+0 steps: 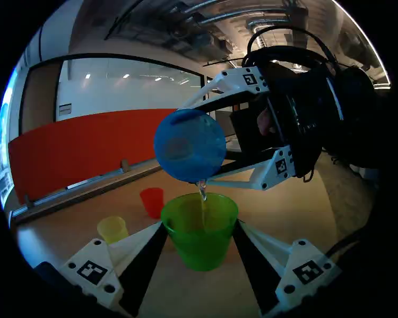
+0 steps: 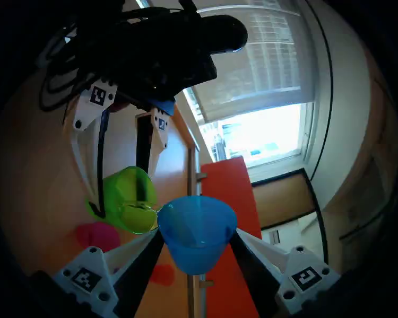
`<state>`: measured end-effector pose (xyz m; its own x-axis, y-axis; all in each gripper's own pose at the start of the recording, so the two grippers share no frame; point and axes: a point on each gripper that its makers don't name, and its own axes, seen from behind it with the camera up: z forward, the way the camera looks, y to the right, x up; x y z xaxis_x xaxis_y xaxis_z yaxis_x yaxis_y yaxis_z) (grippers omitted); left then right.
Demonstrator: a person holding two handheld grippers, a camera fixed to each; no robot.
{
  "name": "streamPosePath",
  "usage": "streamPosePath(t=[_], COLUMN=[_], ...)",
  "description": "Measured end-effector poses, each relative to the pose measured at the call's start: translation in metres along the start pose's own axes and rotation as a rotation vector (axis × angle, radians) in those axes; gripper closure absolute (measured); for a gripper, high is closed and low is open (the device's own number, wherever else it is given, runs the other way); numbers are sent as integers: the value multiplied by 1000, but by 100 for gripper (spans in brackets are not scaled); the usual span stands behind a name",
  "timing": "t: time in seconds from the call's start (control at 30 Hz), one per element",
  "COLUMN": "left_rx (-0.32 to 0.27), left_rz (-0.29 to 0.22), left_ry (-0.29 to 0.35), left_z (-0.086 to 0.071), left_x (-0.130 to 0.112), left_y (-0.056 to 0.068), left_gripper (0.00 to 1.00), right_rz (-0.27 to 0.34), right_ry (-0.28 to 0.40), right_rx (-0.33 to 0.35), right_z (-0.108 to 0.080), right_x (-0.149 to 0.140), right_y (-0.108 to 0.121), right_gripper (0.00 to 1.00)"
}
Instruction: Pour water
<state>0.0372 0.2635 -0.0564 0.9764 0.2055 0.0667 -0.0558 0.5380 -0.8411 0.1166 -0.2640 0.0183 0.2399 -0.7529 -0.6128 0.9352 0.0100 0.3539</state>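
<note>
A translucent green plastic cup point(image 1: 201, 249) stands upright over a pale wooden table point(image 1: 310, 212). It is pinched between the two white fingers of the left gripper point(image 1: 199, 223). The fingers are closed only to the cup's width, one pressing on each side. Whether the cup's base rests on the table or is lifted off it cannot be told.

Directly above the green cup, the right gripper point(image 1: 209, 139) clamps a translucent blue plastic cup point(image 1: 190, 144) between both fingers. The blue cup is tipped steeply, with its rim lowered toward the green cup's mouth. A thin stream of water point(image 1: 202, 192) falls from the blue rim into the green cup.

The placement looks deliberate. The green cup is upright and straight under the spout point to catch the stream. The blue cup is held close above it, so the water has little room to stray. In the right gripper view the two rims sit just beside each other, and some water lies inside the green cup, so the pour appears to be under way.

A small red plastic cup point(image 1: 152, 201) and a small yellow plastic cup point(image 1: 113, 229) stand farther back on the table, apart from the pour.
</note>
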Motion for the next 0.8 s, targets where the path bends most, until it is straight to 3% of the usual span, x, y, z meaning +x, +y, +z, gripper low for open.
streamPosePath(t=[0.8], left_rx=[-6], left_rz=[6], left_ry=[0], left_z=[1], left_x=[1], left_y=[3], left_gripper=[15], right_rz=[-72], right_ry=[-8], right_rx=[-11], right_z=[-3], right_x=[-3], right_y=[4], right_gripper=[12])
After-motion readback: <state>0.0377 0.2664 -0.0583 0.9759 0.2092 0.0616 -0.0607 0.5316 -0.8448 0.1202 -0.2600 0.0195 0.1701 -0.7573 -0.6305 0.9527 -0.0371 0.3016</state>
